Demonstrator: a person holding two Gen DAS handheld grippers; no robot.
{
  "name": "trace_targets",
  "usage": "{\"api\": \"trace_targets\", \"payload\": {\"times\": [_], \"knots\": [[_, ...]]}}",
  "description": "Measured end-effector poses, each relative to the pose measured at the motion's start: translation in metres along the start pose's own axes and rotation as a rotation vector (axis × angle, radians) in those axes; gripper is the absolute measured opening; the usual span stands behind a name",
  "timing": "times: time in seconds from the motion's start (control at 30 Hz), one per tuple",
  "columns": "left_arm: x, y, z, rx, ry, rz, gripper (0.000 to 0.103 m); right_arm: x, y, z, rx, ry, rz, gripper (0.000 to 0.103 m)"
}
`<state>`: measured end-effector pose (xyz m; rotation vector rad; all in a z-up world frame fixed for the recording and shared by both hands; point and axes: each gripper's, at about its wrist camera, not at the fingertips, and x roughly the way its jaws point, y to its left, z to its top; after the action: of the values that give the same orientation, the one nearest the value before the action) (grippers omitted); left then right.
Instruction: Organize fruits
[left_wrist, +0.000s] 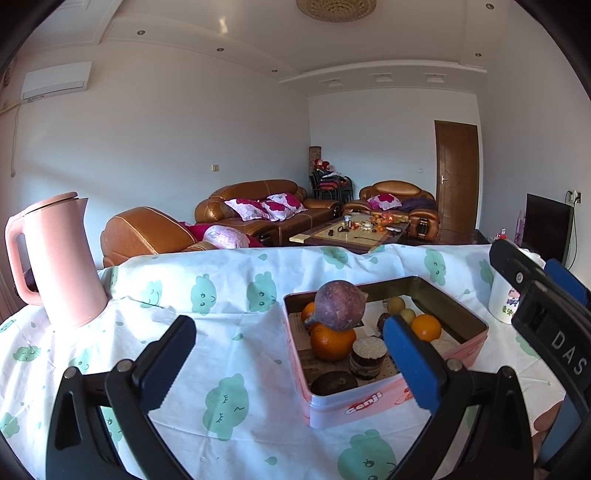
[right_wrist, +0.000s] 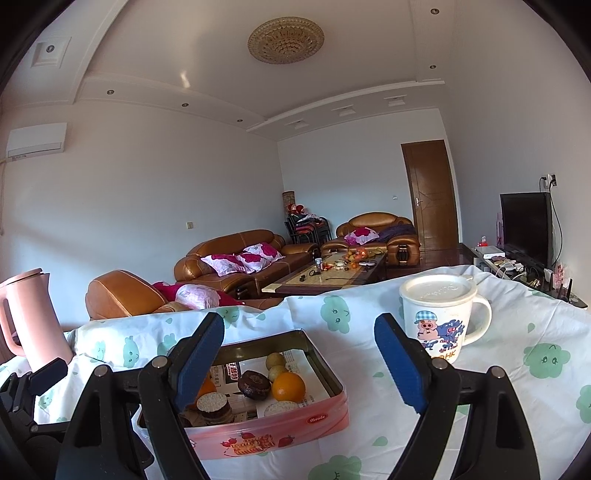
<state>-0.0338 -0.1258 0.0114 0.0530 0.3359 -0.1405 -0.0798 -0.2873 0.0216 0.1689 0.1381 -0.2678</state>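
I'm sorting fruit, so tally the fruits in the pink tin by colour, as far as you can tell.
Oranges: 3
Yellow-green fruits: 2
Reddish-purple fruit: 1
Total: 6; dark round pieces unclear.

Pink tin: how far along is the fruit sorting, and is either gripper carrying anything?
Done: the fruit in view already sits inside the pink tin: oranges, a pomegranate stacked on one, small yellow-green fruits, beside round cakes. In hand: nothing; left gripper and right gripper both hang open and empty. Left: no loose fruit shows on the tablecloth; only tidying inside the tin.
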Motion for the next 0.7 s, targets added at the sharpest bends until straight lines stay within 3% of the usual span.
{"api": "trace_targets", "payload": {"times": [0.7], "knots": [[-0.0001, 0.0020, 0.0002, 0.000, 0.002, 0.000, 0.103, 0.0001, 0.0004, 0.0002, -0.001, 0.001, 0.000, 0.085]]}}
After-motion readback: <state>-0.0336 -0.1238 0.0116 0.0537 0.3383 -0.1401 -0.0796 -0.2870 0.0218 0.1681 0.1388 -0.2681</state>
